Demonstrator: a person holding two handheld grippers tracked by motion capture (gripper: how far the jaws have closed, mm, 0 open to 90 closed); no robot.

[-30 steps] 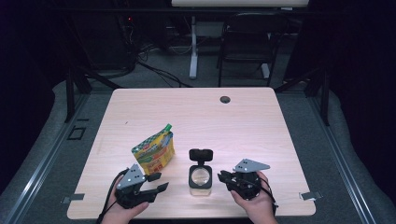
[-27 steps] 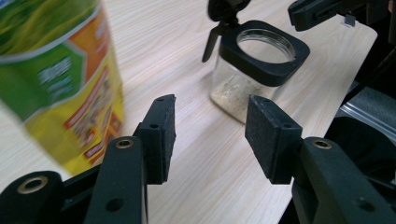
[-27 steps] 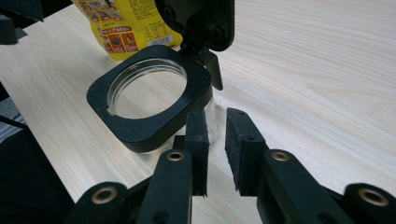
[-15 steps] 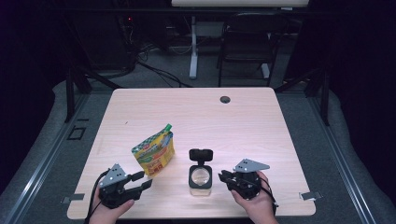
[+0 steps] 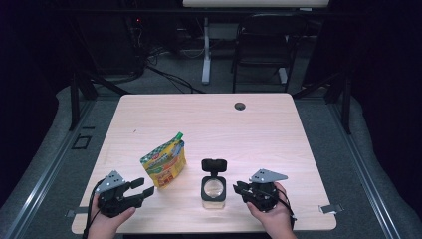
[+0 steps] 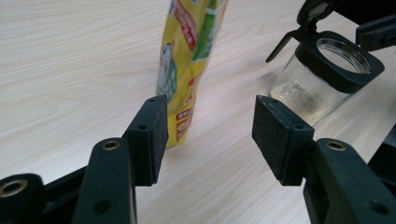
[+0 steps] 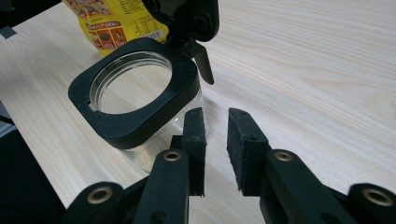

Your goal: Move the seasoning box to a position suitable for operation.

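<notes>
Yellow snack pouch (image 5: 164,165) upright on tabletop (image 5: 259,129), beside open-lidded glass jar (image 5: 213,188). Left tool (image 5: 144,191) drawn back from pouch since a second ago, jaws just widened, empty. Right tool (image 5: 238,188) beside jar, narrowly parted, gripping nothing. Pouch apparently released.

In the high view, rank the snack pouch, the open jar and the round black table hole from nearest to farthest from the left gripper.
From the left gripper, at the table's near left:
1. Snack pouch, standing just beyond the gripper's tips, apart from them.
2. Open jar, farther right, near the front edge, lid flipped back.
3. Round black table hole, far across the table, near the back edge.
</notes>
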